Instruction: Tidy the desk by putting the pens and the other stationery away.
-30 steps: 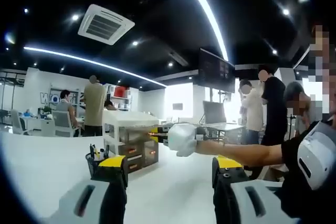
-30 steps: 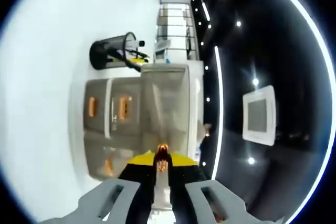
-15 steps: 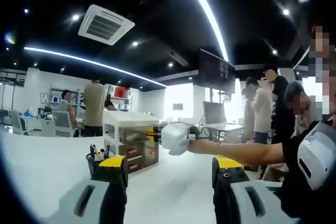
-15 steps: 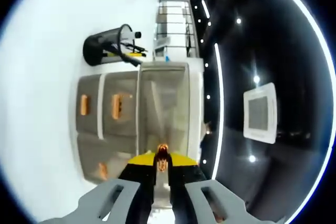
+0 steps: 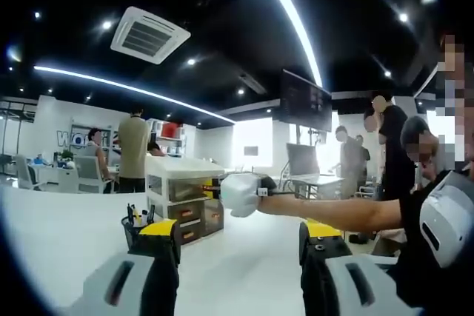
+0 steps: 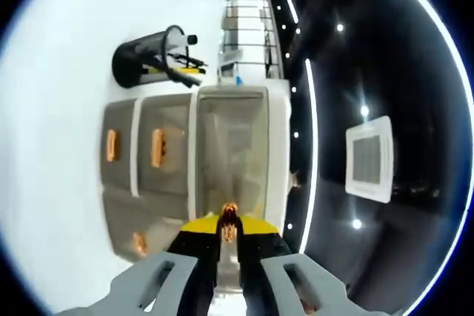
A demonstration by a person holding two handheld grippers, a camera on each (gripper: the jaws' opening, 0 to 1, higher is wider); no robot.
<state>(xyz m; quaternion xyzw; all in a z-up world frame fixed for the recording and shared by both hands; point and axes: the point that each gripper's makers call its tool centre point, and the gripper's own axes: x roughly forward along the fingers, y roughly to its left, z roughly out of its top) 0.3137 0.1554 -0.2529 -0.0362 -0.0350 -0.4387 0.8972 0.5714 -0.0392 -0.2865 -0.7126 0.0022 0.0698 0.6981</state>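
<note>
L gripper [image 5: 238,253]: grey jaws w/ yellow-black tips spread wide apart, nothing between them, hovering over the white glossy desk [image 5: 67,231]. R gripper [image 6: 228,236]: jaws pinched together on a thin orange-and-black pen-like item [image 6: 229,226]; only its tip shows past the yellow pads, can't tell exactly what it is. R gripper view is rolled sideways, desk at left, dark ceiling at right. The pen-like item sits just in front of the white plastic drawer unit w/ translucent grey drawers and orange handles [image 6: 194,153], lined up w/ the top clear drawer; can't tell if that drawer is pulled out. Black round mesh pen cup [image 6: 142,64] stands on the desk just beside the drawer unit, holding pens incl. a yellow one, slanted. In L gripper view the same drawer unit [image 5: 181,201] is mid-desk, pen cup [image 5: 135,227] near it on the camera side, partly behind the L jaw tip. A person's white-gloved hand [image 5: 241,195] reaches in from the right on a bare forearm, level w/ the top of the drawer unit, gripping the R gripper handle; the tool tip is hidden by the glove. Background: people standing [image 5: 133,149], one seated at a far desk, wall monitor [image 5: 305,100], ceiling AC vent [image 5: 149,34], LED strip lights.
</note>
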